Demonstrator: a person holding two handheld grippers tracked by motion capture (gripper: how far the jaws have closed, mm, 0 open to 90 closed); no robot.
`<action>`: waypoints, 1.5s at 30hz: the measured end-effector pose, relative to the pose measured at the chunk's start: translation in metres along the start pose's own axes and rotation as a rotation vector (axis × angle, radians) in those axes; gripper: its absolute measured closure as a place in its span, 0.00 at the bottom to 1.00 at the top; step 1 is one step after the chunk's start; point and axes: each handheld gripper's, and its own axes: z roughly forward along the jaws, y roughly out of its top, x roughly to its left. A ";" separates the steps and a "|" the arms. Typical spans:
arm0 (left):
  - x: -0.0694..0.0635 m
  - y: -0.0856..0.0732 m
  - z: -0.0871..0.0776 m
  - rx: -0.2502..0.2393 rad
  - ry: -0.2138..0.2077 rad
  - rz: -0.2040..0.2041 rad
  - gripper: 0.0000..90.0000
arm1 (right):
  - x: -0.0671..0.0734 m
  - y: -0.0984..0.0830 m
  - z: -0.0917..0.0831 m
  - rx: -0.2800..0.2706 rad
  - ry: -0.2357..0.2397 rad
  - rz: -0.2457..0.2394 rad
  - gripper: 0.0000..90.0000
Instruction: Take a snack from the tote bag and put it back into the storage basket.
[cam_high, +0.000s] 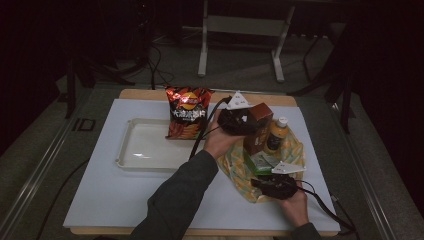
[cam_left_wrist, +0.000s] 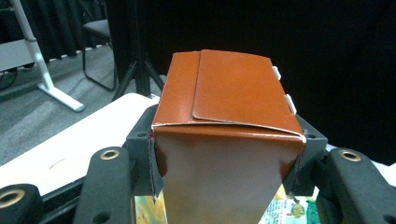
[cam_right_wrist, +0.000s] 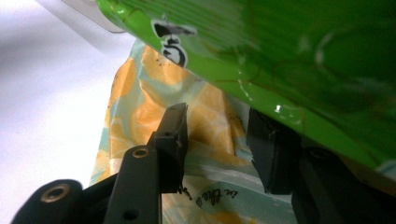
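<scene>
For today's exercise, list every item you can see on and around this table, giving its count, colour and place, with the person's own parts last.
Table top: one, white, under everything.
Tray: one, pale, left of centre on the table.
Crisp bag: one, red and dark, standing at the tray's far right corner.
Box: one, brown, clamped between the left gripper's jaws.
Bottle: one, orange with a white cap, right of the box.
Cloth bag: one, yellow and pale patterned, right half of the table.
Green packet: one, glossy, on the cloth bag.
Left gripper: one, black, shut on the box.
Right gripper: one, black, jaws open above the cloth bag.
</scene>
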 end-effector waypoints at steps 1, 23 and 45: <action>0.000 0.001 -0.002 -0.003 -0.001 -0.003 0.47 | 0.000 0.000 0.000 0.001 0.000 -0.001 0.64; -0.010 0.010 -0.034 -0.008 -0.083 0.007 0.47 | -0.001 -0.002 0.001 0.004 0.003 0.003 0.64; -0.004 0.007 -0.069 -0.011 -0.066 0.026 0.47 | -0.001 -0.003 0.001 0.008 0.005 0.003 0.64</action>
